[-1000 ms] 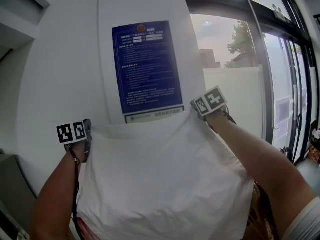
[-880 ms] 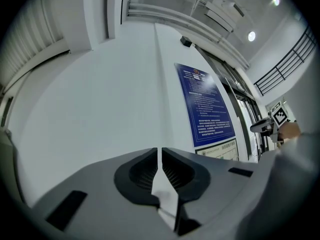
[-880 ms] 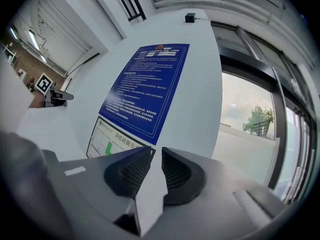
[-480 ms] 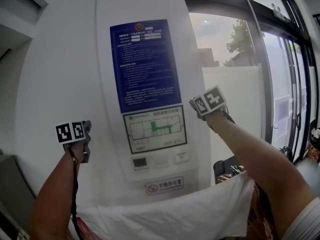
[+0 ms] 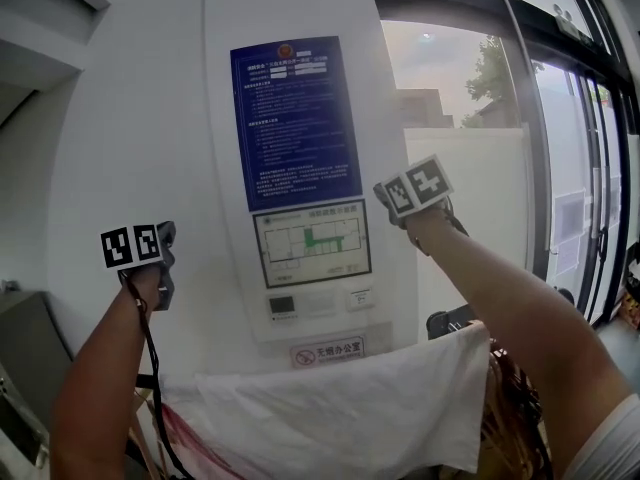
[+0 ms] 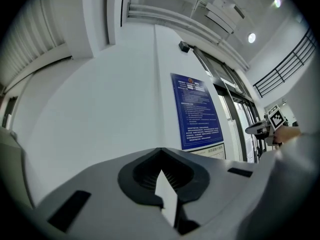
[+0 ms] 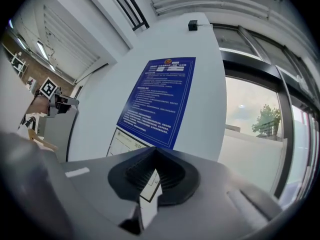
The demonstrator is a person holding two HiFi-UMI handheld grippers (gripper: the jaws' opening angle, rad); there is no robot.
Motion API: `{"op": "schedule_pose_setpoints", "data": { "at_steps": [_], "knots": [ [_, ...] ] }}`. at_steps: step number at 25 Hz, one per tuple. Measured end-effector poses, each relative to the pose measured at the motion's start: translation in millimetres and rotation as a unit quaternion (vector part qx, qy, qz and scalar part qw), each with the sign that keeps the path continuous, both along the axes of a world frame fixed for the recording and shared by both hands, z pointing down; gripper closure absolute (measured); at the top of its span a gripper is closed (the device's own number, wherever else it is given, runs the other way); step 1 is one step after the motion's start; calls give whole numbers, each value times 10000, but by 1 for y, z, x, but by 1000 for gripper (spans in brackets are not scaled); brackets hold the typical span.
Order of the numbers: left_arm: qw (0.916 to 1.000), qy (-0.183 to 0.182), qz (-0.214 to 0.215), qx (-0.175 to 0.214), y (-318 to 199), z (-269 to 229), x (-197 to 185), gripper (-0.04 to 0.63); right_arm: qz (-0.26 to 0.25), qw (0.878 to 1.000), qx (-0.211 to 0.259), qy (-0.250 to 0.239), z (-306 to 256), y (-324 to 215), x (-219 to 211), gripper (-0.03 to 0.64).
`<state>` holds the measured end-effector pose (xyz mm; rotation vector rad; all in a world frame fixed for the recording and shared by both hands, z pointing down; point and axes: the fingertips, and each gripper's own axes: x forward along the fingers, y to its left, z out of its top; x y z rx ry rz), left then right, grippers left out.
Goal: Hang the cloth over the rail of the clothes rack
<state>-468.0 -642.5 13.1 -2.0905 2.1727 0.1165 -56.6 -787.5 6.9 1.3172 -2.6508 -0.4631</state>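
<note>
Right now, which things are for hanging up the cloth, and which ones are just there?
For the job:
white cloth, draped low down
left gripper, jaws just closed, empty
right gripper, shut, empty

Just there:
blue notice
floor plan under it
small sign
window

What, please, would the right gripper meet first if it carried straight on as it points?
The right gripper would likely meet the white pillar at the floor plan under the blue notice; depth unclear.
</note>
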Motion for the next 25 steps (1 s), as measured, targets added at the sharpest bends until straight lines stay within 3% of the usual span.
{"op": "schedule_pose_setpoints", "data": {
  "at_steps": [5, 10, 15, 22, 25],
  "knots": [
    [9999, 51, -83, 102, 59, 8, 26, 589, -297, 9995, 98, 49, 10, 51, 5, 615],
    [9998, 74, 147, 70, 105, 30, 55, 589, -422, 9990, 44, 163, 40, 101, 13, 615],
    [9987, 148, 483, 107, 143, 60, 70, 589, -279, 9995, 12, 178, 73, 154, 26, 615],
    [9957, 17, 904, 218, 203, 100, 95, 589, 90, 9988, 442, -181, 106, 237, 55, 615],
    [9950, 123, 979, 176, 219, 129, 97, 589, 239, 9983, 397, -362, 135, 259, 70, 615]
  ]
}}
